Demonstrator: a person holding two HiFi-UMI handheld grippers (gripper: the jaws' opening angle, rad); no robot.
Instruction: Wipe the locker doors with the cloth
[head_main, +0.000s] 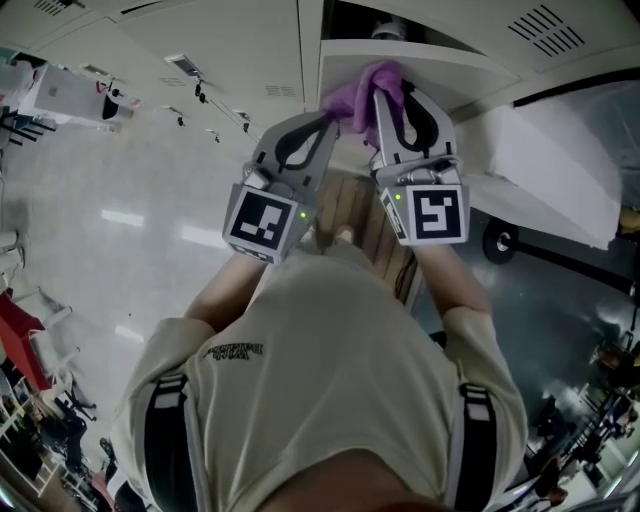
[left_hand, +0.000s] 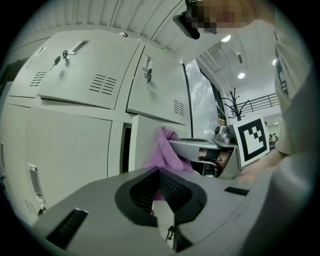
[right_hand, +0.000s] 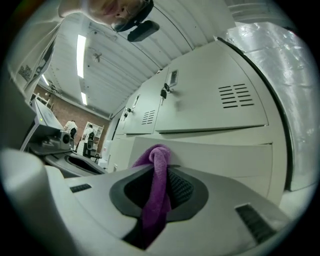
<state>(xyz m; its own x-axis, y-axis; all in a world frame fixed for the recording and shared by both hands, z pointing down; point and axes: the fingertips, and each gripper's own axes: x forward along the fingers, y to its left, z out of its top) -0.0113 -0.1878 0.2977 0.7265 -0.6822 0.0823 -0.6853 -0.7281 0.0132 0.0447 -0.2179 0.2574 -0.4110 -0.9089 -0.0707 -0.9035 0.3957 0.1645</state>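
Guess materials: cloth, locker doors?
The cloth: purple, fuzzy nap and limp folds, likely terry or microfibre. The locker doors: probably painted sheet steel, given the smooth pale grey satin finish, punched vents and keyed locks.

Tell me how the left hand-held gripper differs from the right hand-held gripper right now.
The right hand-held gripper is clamped on the purple fabric cloth; the left hand-held gripper is shut on nothing. The right one holds the cloth up to the pale grey metal locker door; the left one angles in beside it. Both point at that door.
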